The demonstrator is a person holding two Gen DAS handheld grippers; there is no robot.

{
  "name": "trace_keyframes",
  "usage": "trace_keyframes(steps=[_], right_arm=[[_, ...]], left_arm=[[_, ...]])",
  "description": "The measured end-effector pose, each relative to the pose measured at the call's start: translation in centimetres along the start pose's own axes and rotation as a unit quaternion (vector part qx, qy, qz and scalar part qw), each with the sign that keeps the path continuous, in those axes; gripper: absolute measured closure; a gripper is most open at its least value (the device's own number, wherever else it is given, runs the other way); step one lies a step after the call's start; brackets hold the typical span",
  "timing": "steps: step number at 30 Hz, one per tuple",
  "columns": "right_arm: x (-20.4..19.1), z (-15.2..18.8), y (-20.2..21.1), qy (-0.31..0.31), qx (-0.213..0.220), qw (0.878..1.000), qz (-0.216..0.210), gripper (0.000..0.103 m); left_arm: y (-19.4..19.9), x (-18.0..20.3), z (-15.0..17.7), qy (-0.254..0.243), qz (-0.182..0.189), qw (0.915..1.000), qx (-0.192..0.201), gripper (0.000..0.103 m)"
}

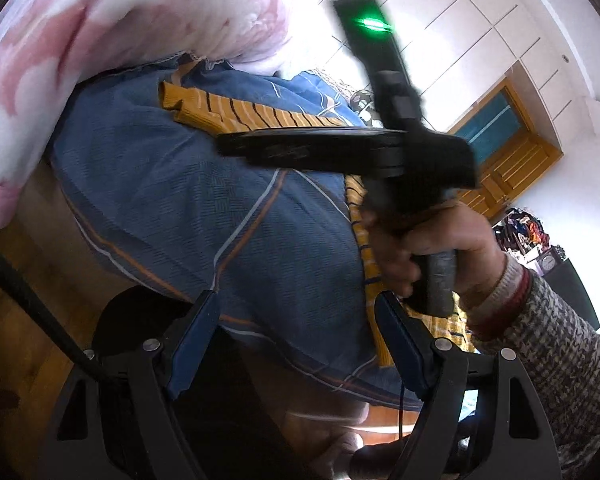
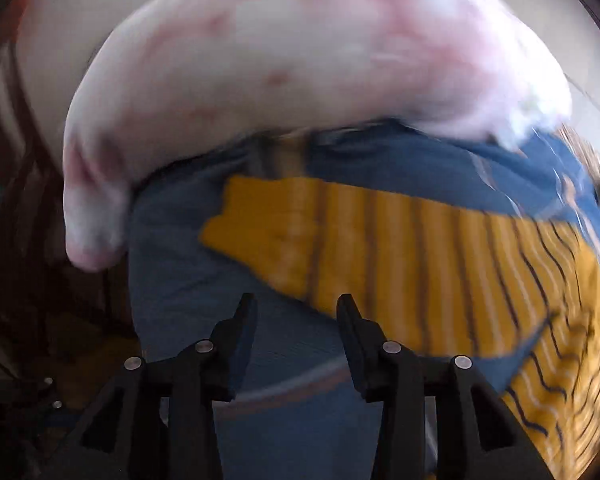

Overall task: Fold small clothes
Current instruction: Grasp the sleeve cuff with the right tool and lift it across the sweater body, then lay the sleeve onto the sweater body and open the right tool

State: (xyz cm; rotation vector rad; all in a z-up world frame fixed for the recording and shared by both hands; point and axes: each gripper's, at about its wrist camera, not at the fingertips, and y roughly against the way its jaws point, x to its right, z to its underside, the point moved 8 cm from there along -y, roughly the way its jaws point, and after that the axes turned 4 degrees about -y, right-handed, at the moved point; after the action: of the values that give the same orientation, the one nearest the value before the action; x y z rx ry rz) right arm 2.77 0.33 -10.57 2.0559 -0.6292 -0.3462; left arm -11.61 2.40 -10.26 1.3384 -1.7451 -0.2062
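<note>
A yellow garment (image 1: 236,112) with thin dark stripes lies spread on a blue bedcover (image 1: 172,200). My left gripper (image 1: 298,316) stands open low over the bedcover's near edge, and its right finger sits close to the garment's edge with nothing between the fingers. A person's hand (image 1: 432,248) in a grey knit sleeve holds the right tool above the garment. In the right wrist view, which is blurred, my right gripper (image 2: 297,304) is open over the bedcover (image 2: 172,280), just short of the garment's (image 2: 400,256) near left edge, and holds nothing.
A pink and white quilt (image 1: 100,32) is piled along the far side of the bed (image 2: 300,60). Wooden floor (image 1: 28,300) and a black cable (image 1: 20,284) lie at the left. At the right stand a wooden door (image 1: 508,148) and a cluttered shelf (image 1: 520,232).
</note>
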Motion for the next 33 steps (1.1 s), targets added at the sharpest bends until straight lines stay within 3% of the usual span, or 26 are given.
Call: trace_keyframes(steps=[5,6,7,8,10,13,16,19,23,26,29,31,33], right_arm=[[-1.4,-1.8,-2.2,0.027,0.001,0.999,0.037,0.059],[-1.2,-2.1,-2.0,0.016,0.003,0.999,0.038,0.079],[-0.6,-2.5,-1.8,-0.009,0.003,0.999,0.043,0.094],[0.3,-2.7,-1.1,-0.033,0.009,0.999,0.042,0.097],[2.6,-3.3,1.4,-0.084,0.043,0.995,0.044,0.097],[8.2,-2.3,6.3,-0.181,0.087,0.979,0.035,0.098],[16.6,1.5,12.5,-0.289,0.133,0.946,0.062,0.097],[24.4,7.6,17.4,-0.366,0.149,0.911,0.118,0.097],[33.6,17.4,21.0,-0.46,0.138,0.857,0.186,0.097],[38.4,24.6,21.3,-0.515,0.102,0.821,0.223,0.097],[41.2,30.3,20.9,-0.571,0.086,0.794,0.191,0.094],[41.5,32.2,21.2,-0.596,0.102,0.776,0.177,0.079],[41.6,33.2,21.7,-0.604,0.121,0.772,0.155,0.072]], left_arm=[[0.0,-0.2,0.1,0.002,0.002,1.0,-0.002,0.024],[0.0,-0.2,0.1,0.002,0.0,1.0,-0.003,0.024],[0.0,-0.2,0.0,0.001,-0.001,1.0,-0.004,0.024],[0.0,-0.2,0.0,0.0,-0.003,1.0,-0.004,0.024],[0.0,0.1,-0.2,-0.005,-0.007,1.0,-0.004,0.024],[-0.2,0.8,-0.3,-0.017,-0.009,0.9998,-0.005,0.024],[-0.8,2.0,-0.4,-0.037,-0.014,0.9992,-0.008,0.024],[-1.6,3.4,-0.5,-0.058,-0.017,0.998,-0.016,0.024],[-3.0,5.2,-0.7,-0.082,-0.019,0.996,-0.031,0.024],[-4.4,6.6,-0.9,-0.1,-0.023,0.9937,-0.046,0.024],[-5.7,7.9,-1.2,-0.109,-0.031,0.992,-0.056,0.024],[-6.2,8.6,-1.3,-0.119,-0.045,0.9901,-0.058,0.024],[-6.6,9.4,-1.6,-0.135,-0.061,0.9871,-0.06,0.024]])
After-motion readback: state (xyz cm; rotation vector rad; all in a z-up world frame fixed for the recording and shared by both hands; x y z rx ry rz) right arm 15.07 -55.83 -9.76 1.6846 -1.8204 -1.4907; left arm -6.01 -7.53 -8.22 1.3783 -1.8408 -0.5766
